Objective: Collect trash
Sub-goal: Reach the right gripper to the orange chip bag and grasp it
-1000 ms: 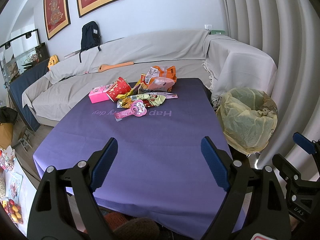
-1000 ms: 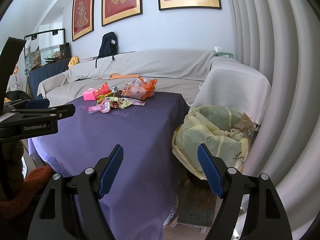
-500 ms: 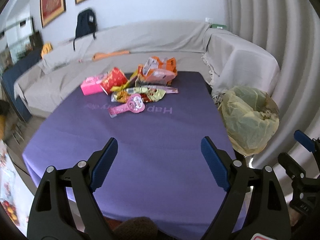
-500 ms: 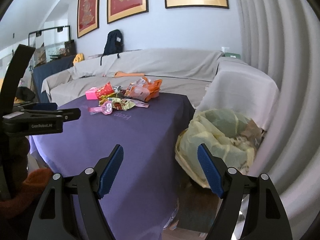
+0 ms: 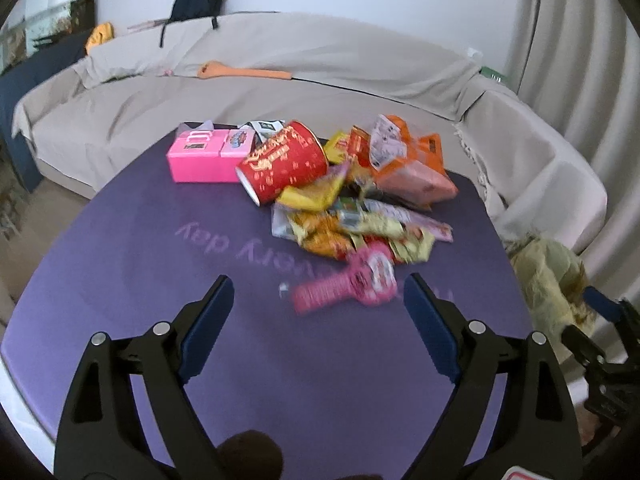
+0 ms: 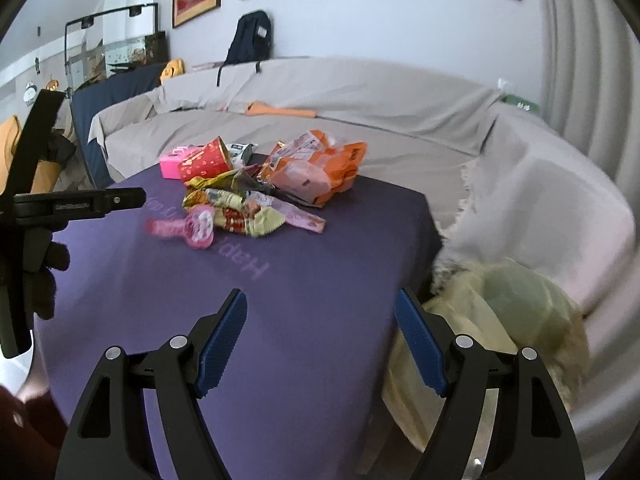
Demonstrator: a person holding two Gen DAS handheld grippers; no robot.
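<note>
Both my tools have advanced toward the trash pile (image 5: 340, 196) on the table (image 5: 120, 264); left tool (image 5: 319, 308) gapes empty, nearing the pink wrapper (image 5: 348, 280). Right tool (image 6: 320, 324) likewise spread. Next: straddle and pinch it.

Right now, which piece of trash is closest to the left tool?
The pink lollipop-shaped wrapper. It lies apart from the pile, at its near edge, just ahead of the open left tool; the other trash sits farther back.

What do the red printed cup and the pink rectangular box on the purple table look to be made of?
Red printed cup: probably coated paper, given its slight sheen, gold print and thin rolled rim. Pink rectangular box: likely glossy cardboard, with sharp folded edges and flat faces.
</note>
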